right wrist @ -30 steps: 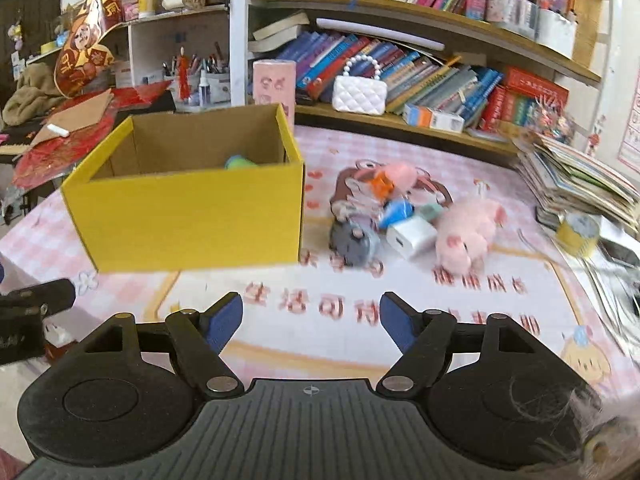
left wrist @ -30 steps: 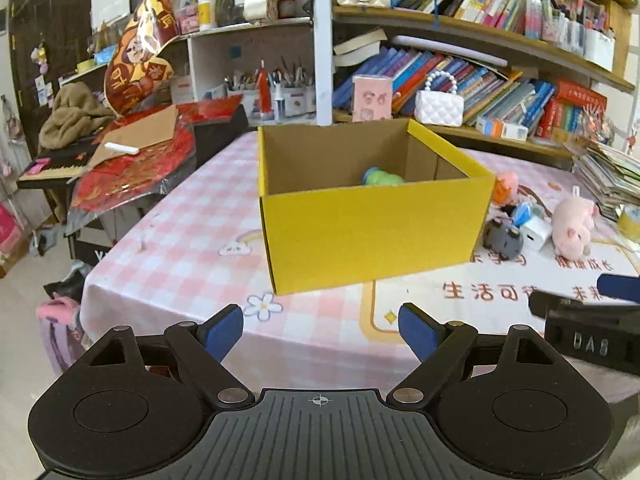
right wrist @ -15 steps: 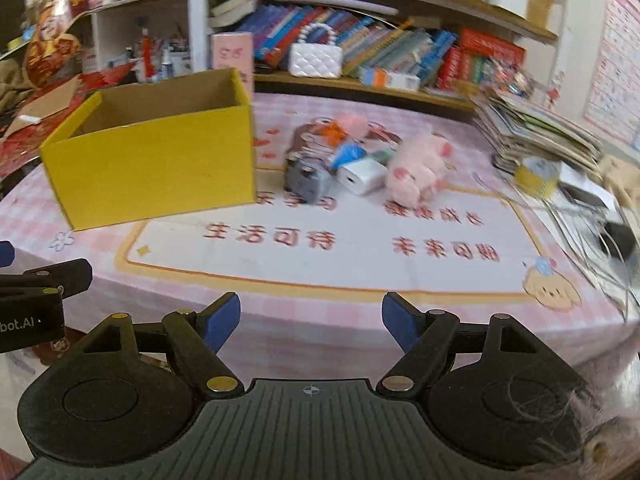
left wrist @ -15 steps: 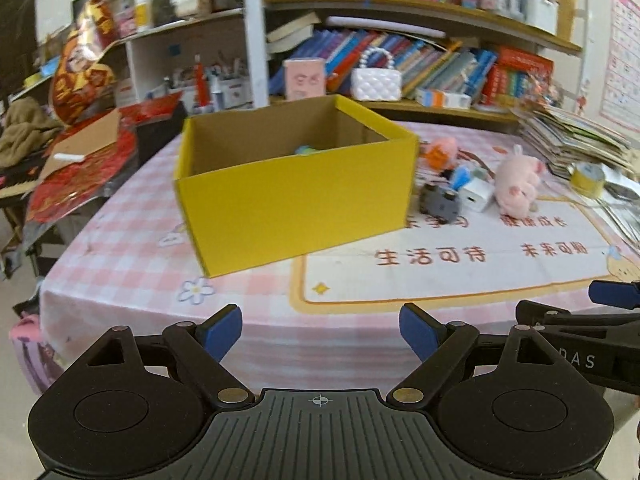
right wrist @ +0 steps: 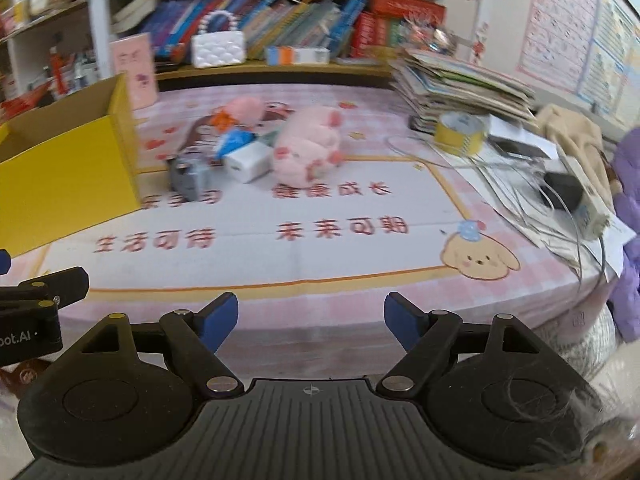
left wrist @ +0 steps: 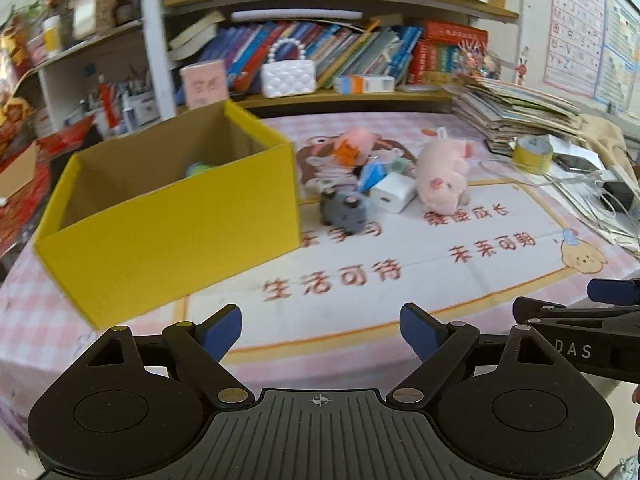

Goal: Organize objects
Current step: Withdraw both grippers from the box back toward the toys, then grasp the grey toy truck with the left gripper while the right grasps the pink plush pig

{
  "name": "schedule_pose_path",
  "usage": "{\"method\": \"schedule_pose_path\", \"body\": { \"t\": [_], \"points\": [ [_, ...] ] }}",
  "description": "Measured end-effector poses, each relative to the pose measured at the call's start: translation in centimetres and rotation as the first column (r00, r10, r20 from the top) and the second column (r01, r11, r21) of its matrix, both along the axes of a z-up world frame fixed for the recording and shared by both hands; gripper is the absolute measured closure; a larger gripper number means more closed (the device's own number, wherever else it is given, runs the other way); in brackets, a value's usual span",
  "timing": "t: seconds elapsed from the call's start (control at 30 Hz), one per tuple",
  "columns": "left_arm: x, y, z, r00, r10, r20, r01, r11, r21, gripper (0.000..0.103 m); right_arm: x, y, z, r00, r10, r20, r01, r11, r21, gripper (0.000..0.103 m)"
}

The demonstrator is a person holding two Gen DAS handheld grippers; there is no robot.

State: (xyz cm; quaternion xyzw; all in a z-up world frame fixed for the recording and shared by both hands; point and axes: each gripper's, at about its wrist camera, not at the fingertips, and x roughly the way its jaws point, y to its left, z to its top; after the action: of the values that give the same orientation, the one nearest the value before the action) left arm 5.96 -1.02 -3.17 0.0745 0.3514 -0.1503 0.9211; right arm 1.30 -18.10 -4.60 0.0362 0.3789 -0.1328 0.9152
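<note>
An open yellow cardboard box (left wrist: 172,224) stands on the table at the left, with a green-blue toy (left wrist: 199,169) inside. To its right lies a cluster: a grey toy (left wrist: 344,210), a white charger block (left wrist: 392,193), a blue item (left wrist: 372,171), an orange-pink toy (left wrist: 352,146) and a pink plush pig (left wrist: 440,176). The right wrist view shows the box (right wrist: 68,188), the pig (right wrist: 308,146), the charger (right wrist: 246,164) and the grey toy (right wrist: 188,178). My left gripper (left wrist: 320,330) is open and empty at the table's front edge. My right gripper (right wrist: 310,318) is open and empty, right of the left one.
A printed mat (left wrist: 400,248) covers the pink checked tablecloth. A stack of books (right wrist: 460,80), a yellow tape roll (right wrist: 460,132) and cables with a black adapter (right wrist: 560,196) crowd the right side. Bookshelves (left wrist: 340,56) run behind the table.
Both grippers have swung to the right: the box has shifted left in both views, and the toy cluster and the right-hand clutter have come into view. Both stay open.
</note>
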Motion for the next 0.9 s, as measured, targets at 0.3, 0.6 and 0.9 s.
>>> {"method": "schedule_pose_path", "body": {
  "t": [0.3,0.6,0.9],
  "points": [
    [4.0,-3.6,0.1,1.0,0.004,-0.005,-0.004,1.0,-0.009,0.014,4.2,-3.9,0.4,1.0,0.007,0.008,-0.007,1.0,0.029,0.024],
    [7.4,-7.1,0.0,0.998,0.069,0.006,-0.069,0.997,-0.021,0.029,9.0,-8.1,1.2,0.996,0.03,0.087,-0.039,0.994,0.103,0.024],
    [11.6,-10.4,-1.8,0.983,0.186,0.001,-0.185,0.98,0.069,0.043,14.6,-11.1,1.2,0.99,0.098,0.103,-0.116,0.976,0.184,0.024]
  ]
}}
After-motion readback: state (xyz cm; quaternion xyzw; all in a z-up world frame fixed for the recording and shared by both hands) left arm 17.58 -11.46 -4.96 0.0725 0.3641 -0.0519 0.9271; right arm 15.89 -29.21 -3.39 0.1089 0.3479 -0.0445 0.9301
